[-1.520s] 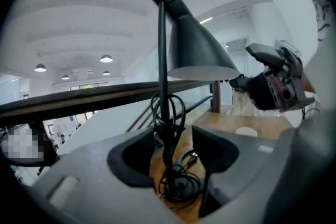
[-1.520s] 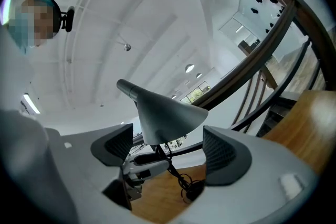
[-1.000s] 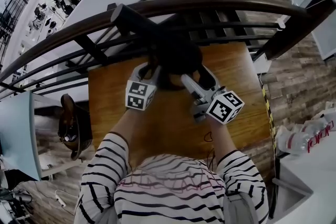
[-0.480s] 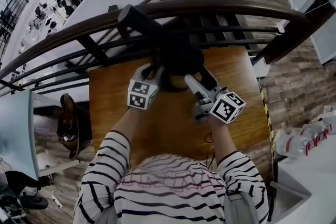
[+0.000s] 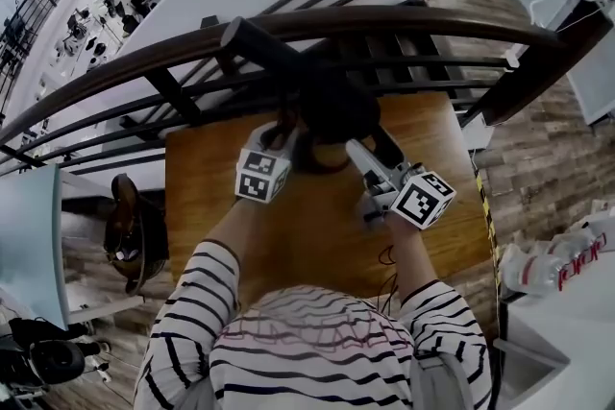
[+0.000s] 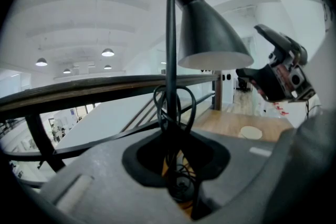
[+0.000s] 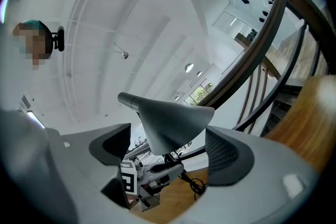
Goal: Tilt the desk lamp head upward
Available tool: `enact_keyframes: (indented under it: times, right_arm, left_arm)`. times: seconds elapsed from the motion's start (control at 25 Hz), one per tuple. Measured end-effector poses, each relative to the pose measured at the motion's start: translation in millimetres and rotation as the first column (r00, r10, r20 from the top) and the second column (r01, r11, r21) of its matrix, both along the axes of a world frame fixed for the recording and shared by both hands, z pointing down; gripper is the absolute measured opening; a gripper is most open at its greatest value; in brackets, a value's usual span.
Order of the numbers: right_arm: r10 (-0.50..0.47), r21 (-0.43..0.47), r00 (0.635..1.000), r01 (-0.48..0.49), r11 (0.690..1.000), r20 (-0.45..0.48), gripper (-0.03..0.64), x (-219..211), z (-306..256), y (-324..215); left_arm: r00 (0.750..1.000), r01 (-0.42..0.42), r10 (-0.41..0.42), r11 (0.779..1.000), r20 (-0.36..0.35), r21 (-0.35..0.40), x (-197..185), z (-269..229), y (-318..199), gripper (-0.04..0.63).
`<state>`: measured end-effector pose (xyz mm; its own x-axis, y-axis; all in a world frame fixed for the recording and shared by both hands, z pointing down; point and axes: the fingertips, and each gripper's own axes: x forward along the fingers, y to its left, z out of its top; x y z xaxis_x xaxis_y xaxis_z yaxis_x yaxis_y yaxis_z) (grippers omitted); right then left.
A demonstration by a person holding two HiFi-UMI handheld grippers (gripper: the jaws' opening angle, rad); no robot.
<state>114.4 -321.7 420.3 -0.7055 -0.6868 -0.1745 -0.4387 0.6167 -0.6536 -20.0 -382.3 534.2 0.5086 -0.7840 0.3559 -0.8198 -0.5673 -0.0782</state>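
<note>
The black desk lamp stands at the far edge of the wooden table, its cone head on a slanted arm. My left gripper reaches to the lamp's foot. In the left gripper view its jaws are shut on the thin upright stem, with black cable looped round it. My right gripper points slightly upward at the head from the right. Its jaws have just been opening, and the cone head sits between the wide-spread pads without being pressed. The right gripper is open.
A dark curved railing runs just behind the table, with a drop to a lower floor beyond. A loose cable lies on the table near me. Plastic bottles sit off to the right. A pale round disc rests on the table.
The right gripper's marker cube has drifted slightly rightward in the head view. The left gripper stays at the lamp stem. The lamp head looks unmoved.
</note>
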Motion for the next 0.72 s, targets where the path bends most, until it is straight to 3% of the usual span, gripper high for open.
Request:
enact_keyframes:
  times: [0.72]
  right_arm:
    - [0.088,0.105,0.995,-0.083,0.991,-0.045,0.453,34.4,-54.2,1.1]
  left_arm:
    - [1.000,0.000,0.000,1.000,-0.001,-0.013,-1.1,1.7,2.6,0.071]
